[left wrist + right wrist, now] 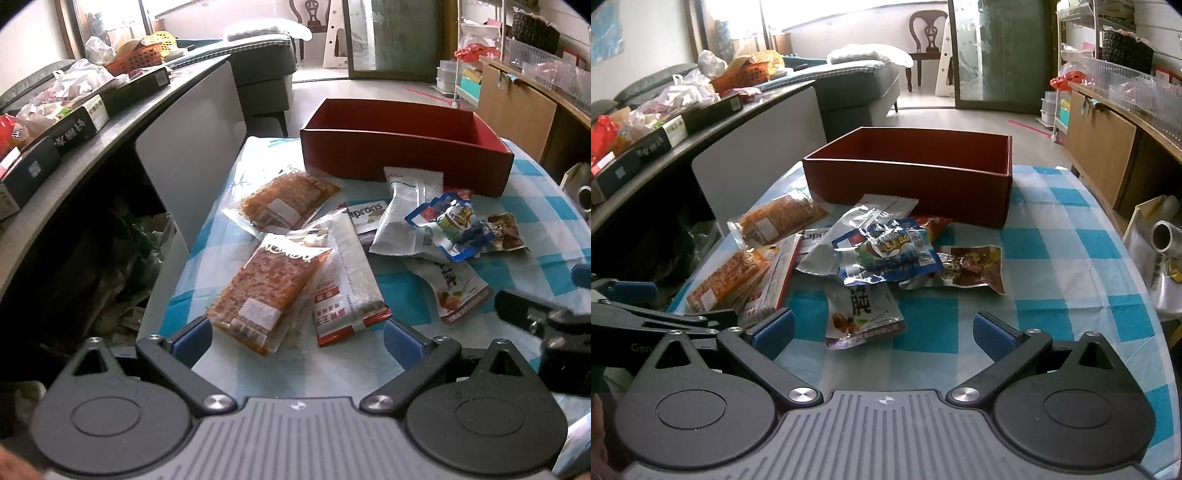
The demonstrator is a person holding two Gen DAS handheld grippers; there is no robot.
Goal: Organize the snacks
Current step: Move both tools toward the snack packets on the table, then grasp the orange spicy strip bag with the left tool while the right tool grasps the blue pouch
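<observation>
An empty red box (402,155) (908,177) stands at the far side of the blue-checked table (1052,266). Snack packets lie in front of it: two orange packs (262,291) (288,201), a red-and-white pack (347,284), a white pouch (402,218), a blue packet (454,221) (890,251), a brown packet (975,267) and a grey pouch (862,314). My left gripper (297,341) is open and empty, just short of the nearest orange pack. My right gripper (882,332) is open and empty, straddling the grey pouch's near end.
A grey counter (74,177) with boxes, bags and an orange basket (138,59) runs along the left. A wooden cabinet (1100,155) stands to the right. A foil roll (1163,232) sits past the table's right edge. The right gripper shows in the left wrist view (546,325).
</observation>
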